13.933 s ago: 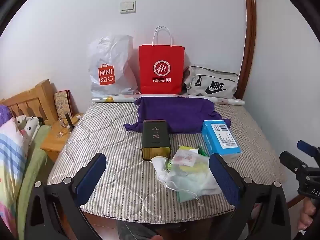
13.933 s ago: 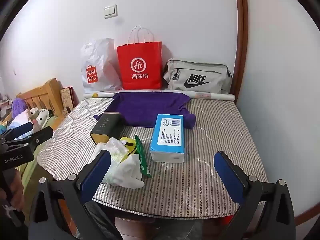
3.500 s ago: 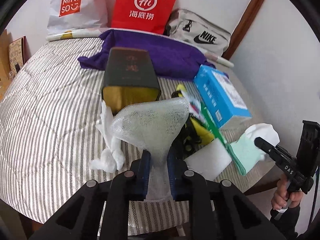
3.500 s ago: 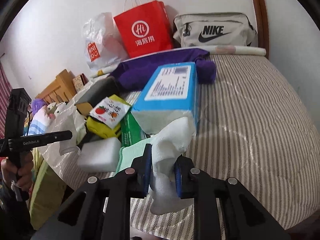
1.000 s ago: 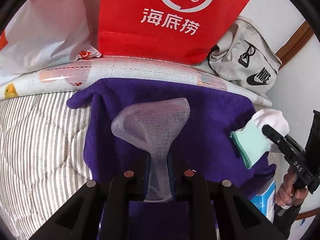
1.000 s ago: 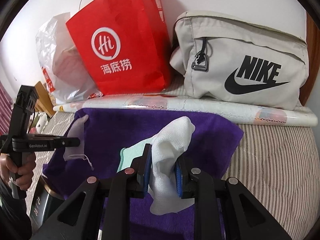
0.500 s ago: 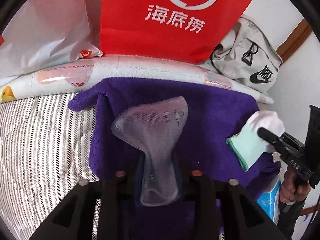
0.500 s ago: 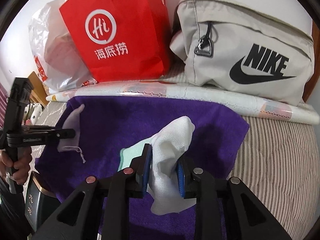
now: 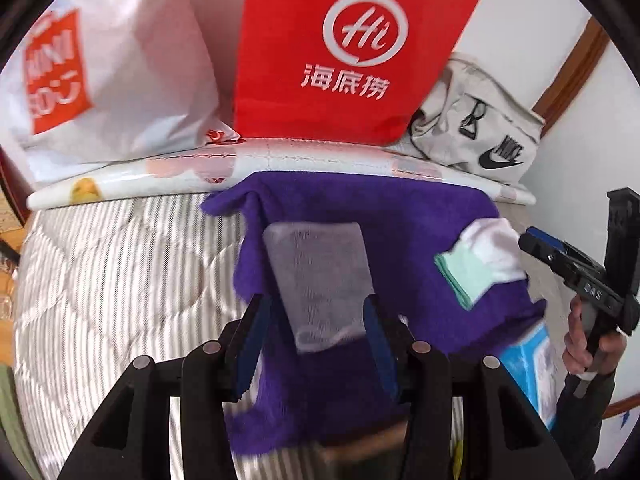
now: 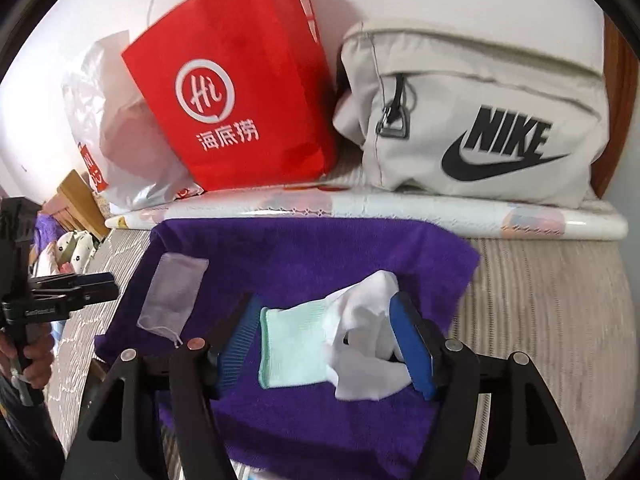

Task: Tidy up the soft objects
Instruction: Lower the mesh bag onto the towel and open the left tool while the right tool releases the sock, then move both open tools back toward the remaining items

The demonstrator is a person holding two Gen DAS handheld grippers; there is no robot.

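Note:
A purple towel (image 9: pixel 400 220) (image 10: pixel 320 256) is spread on the striped mattress. On its left part a grey mesh pouch (image 9: pixel 320 276) (image 10: pixel 172 292) lies flat, between the opening jaws of my left gripper (image 9: pixel 318 340); the blue pads stand clear of it. A white glove with a mint cuff (image 10: pixel 320 344) (image 9: pixel 480 264) rests on the towel's right part, between the opening jaws of my right gripper (image 10: pixel 326 340). The left pad is apart from the cuff and the right pad is at the white fingers. Each gripper shows in the other's view, held by a hand.
Along the wall stand a white plastic bag (image 9: pixel 112 80), a red paper bag (image 9: pixel 352 52) (image 10: pixel 240 92) and a grey Nike bag (image 10: pixel 480 120), behind a rolled sheet (image 10: pixel 400 208). A blue box (image 9: pixel 532 360) lies right of the towel. Striped mattress (image 9: pixel 120 280) stretches left.
Both grippers' jaws have spread. The mesh pouch has dropped from the left pads flat onto the towel, and the glove has slackened onto the towel. The left gripper has drawn back.

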